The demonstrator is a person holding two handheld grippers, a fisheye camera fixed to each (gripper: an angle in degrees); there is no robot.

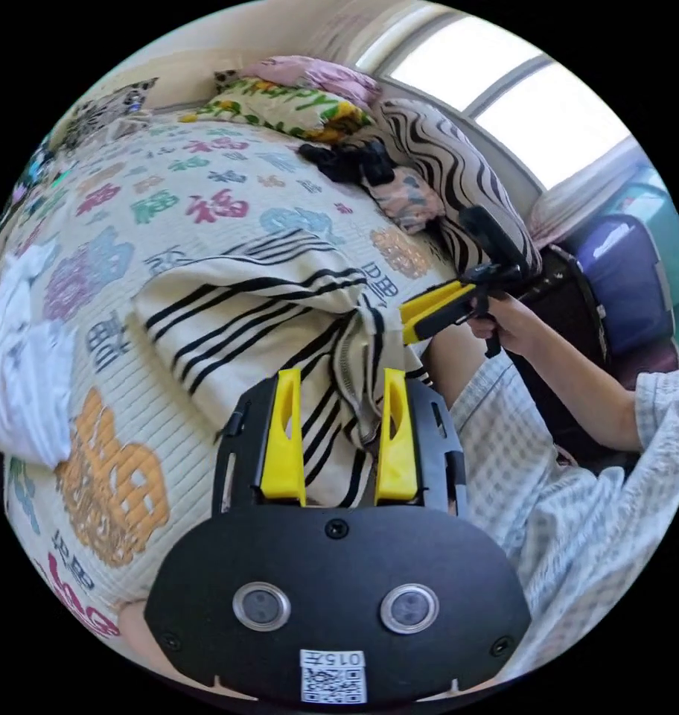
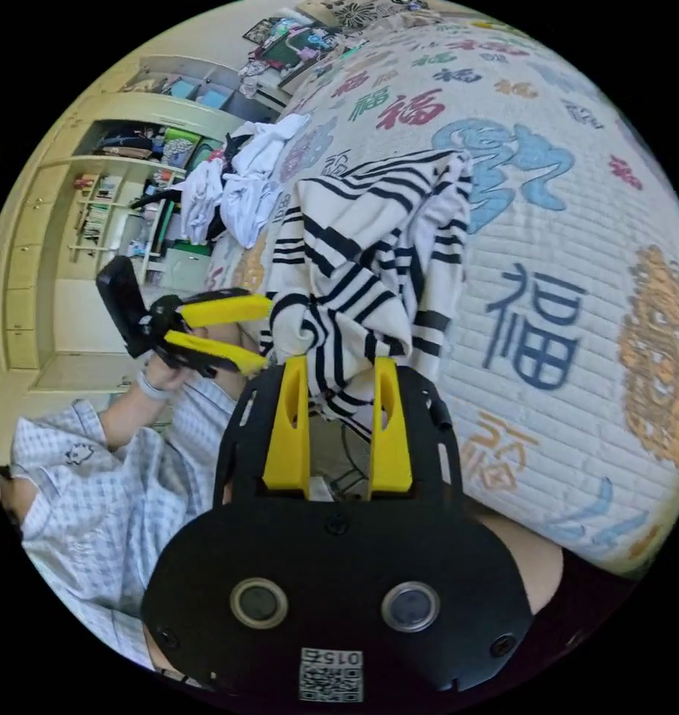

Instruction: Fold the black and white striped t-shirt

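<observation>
In the left gripper view, the striped t-shirt (image 1: 257, 313) lies bunched on the bed's printed quilt (image 1: 109, 462), its near edge running between the left tongs (image 1: 342, 380), whose jaws stand apart around the cloth. To the right, the right tongs (image 1: 414, 324) reach the shirt's edge; their grip I cannot tell. In the right gripper view, the right tongs (image 2: 341, 369) stand open around a hanging fold of the shirt (image 2: 369, 253), and the left tongs (image 2: 263, 331) at left, jaws spread, touch its edge.

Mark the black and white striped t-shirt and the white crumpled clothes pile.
black and white striped t-shirt (image 1: 257, 313), left gripper view, folded body panel.
white crumpled clothes pile (image 2: 239, 182), right gripper view, middle of heap.
</observation>
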